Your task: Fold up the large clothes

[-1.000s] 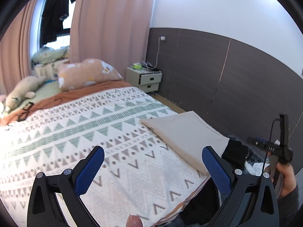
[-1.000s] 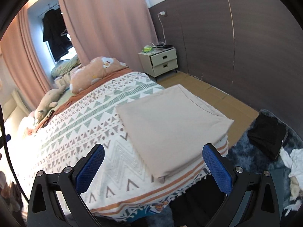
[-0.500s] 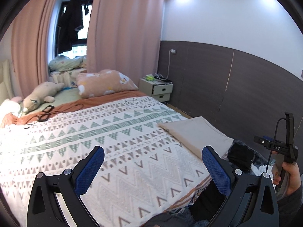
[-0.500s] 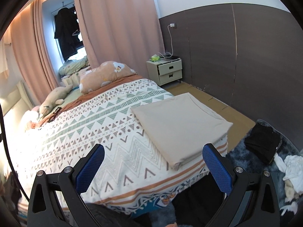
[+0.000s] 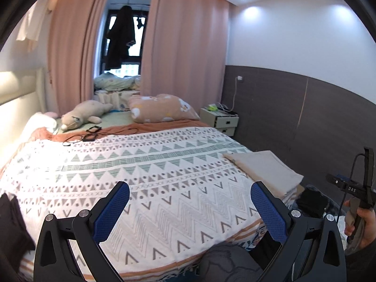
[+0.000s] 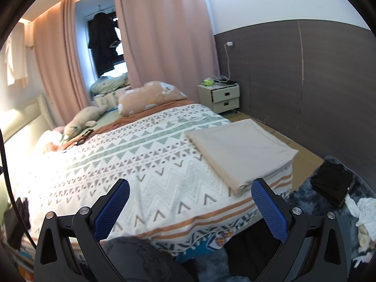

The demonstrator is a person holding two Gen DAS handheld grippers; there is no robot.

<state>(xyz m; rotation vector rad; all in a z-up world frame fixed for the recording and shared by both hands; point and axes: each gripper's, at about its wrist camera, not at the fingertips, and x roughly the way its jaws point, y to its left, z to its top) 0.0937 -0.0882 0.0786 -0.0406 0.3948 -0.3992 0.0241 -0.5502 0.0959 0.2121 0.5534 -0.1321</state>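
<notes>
Left wrist view: the left gripper [image 5: 190, 209] hangs above the foot of the patterned bedspread [image 5: 131, 164], jaws spread wide with nothing between them. The folded beige cloth [image 5: 265, 171] lies at the bed's right corner, its outer edge reaching the mattress edge. At far right a hand [image 5: 362, 225] holds the other tool, whose black bar reads "DAS".

Right wrist view: the right gripper [image 6: 190, 208] is likewise wide open and holds nothing, off the bed's foot. The folded beige cloth [image 6: 239, 150] sits flat near the corner, broad bare bedspread [image 6: 131, 164] to its left. Only this view shows the dark garment [image 6: 333, 181] on the rug and the white clothes [image 6: 364, 211] beside it.
</notes>
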